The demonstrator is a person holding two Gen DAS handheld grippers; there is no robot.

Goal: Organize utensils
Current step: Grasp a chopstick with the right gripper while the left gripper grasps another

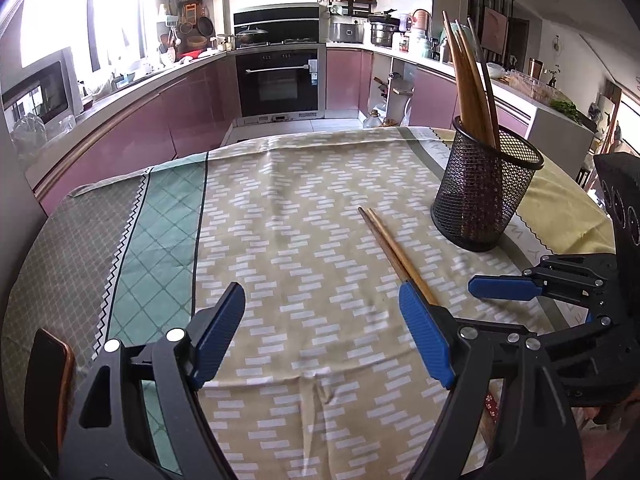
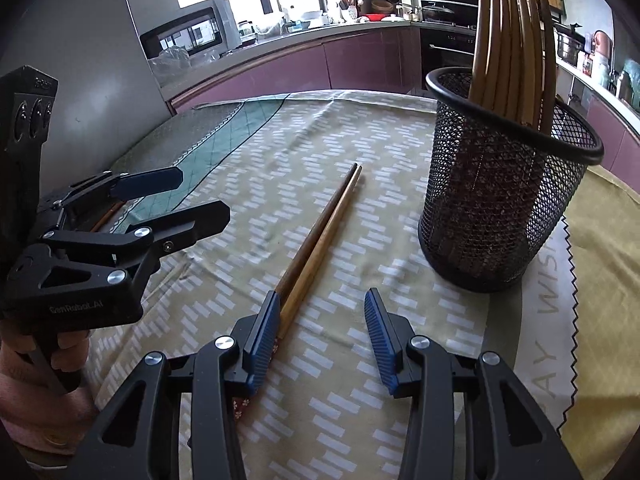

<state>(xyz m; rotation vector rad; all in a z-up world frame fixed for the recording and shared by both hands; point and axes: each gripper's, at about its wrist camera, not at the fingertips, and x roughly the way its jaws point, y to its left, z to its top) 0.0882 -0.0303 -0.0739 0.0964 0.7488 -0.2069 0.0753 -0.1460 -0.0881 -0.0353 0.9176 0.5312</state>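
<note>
On the cloth (image 2: 360, 400), mid-table, the chopsticks (image 2: 320, 232) are lying left of the cup (image 2: 504, 184). Both your left gripper (image 1: 322, 336) and right gripper (image 2: 320, 340) are spread, empty; be centring the right over both sticks.

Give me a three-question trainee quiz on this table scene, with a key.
1. True or false: the pair of chopsticks on the tablecloth lies flat, outside the mesh holder.
2. The chopsticks in the holder are: A) lying flat, B) standing upright, C) scattered on the cloth.
3. Fill in: both the left gripper and the right gripper have jaws that are ____, holding nothing.

Key: 1 true; 2 B; 3 open.
</note>
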